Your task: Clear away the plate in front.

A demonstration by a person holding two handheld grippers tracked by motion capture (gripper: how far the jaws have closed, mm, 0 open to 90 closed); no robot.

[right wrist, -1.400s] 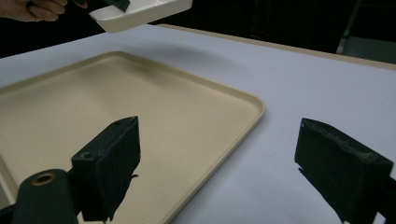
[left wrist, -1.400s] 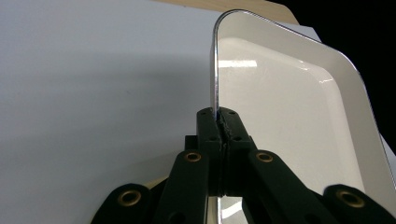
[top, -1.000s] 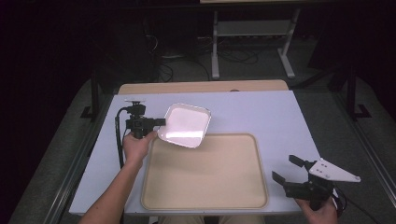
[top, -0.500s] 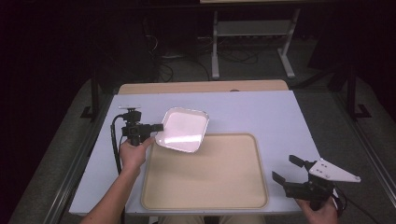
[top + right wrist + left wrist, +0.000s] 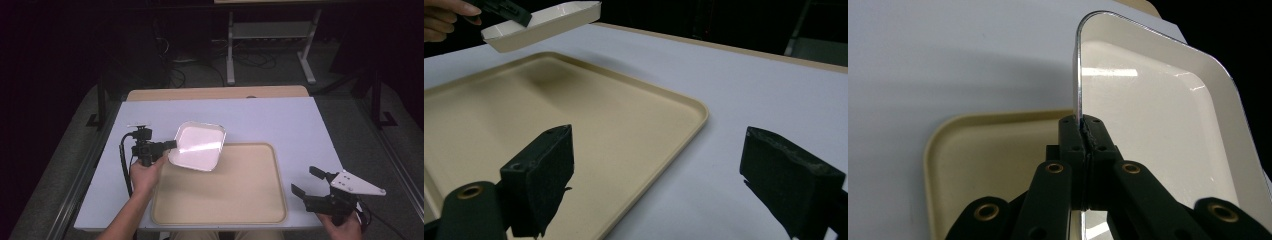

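Observation:
A shallow white square dish point(image 5: 197, 146) hangs in the air over the far left corner of the beige tray point(image 5: 240, 200). My left gripper point(image 5: 172, 145) is shut on the dish's left rim; in the left gripper view its jaws pinch the rim's edge point(image 5: 1079, 90) with the white dish point(image 5: 1158, 135) spreading to the right. My right gripper point(image 5: 307, 181) rests open off the tray's right side, near the table's front edge. In the right gripper view its two black pads point(image 5: 546, 175) stand wide apart over the tray's corner point(image 5: 694, 112), and the dish point(image 5: 544, 25) floats at the top left.
The pale blue table top point(image 5: 280, 120) has a wooden strip point(image 5: 215, 93) along its far edge. Behind it, on the dark floor, are a metal stand point(image 5: 270, 45) and cables. A black cable point(image 5: 124, 165) trails from my left gripper.
My left gripper has carried the dish toward the near side and slightly down, so it now overlaps the tray's far left corner. The right gripper has stayed where it was.

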